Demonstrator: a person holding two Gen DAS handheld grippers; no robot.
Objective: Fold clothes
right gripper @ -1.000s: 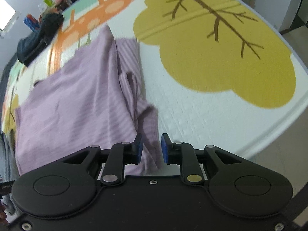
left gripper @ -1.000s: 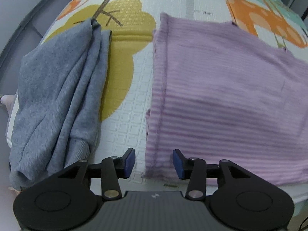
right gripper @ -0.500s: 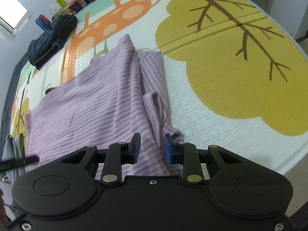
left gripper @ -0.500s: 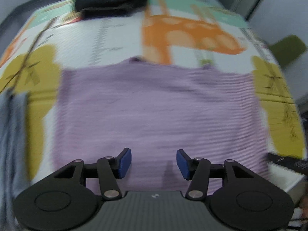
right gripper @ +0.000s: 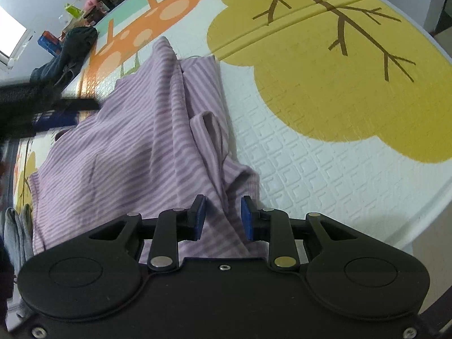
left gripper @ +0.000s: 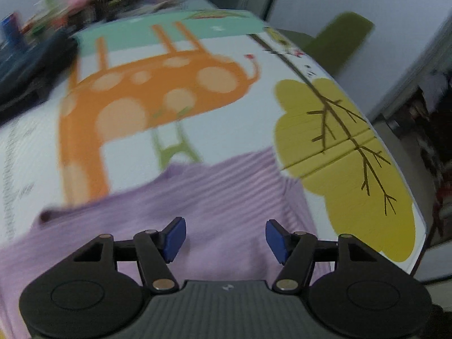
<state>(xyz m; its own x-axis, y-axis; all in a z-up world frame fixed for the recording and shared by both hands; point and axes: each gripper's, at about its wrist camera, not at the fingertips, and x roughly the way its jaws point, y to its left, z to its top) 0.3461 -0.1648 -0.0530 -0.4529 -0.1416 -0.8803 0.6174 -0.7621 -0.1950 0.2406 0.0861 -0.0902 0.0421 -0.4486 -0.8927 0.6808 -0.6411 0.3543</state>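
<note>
You're mid-fold: the shirt lies bunched near the surface's right edge. Your left gripper is opening, empty, above it. Your right gripper straddles a fold, narrowly parted, not pinching. Next, pinch that edge.

I am looking at a lilac garment striped in paler and darker purple. Under it, the play mat is showing white embossed squares, an orange giraffe with peach spots beyond the garment, and a mustard tree with brown branches beside it. My fingers' pads are showing blue on black arms. A grey garment is lying beside the lilac one.
</note>
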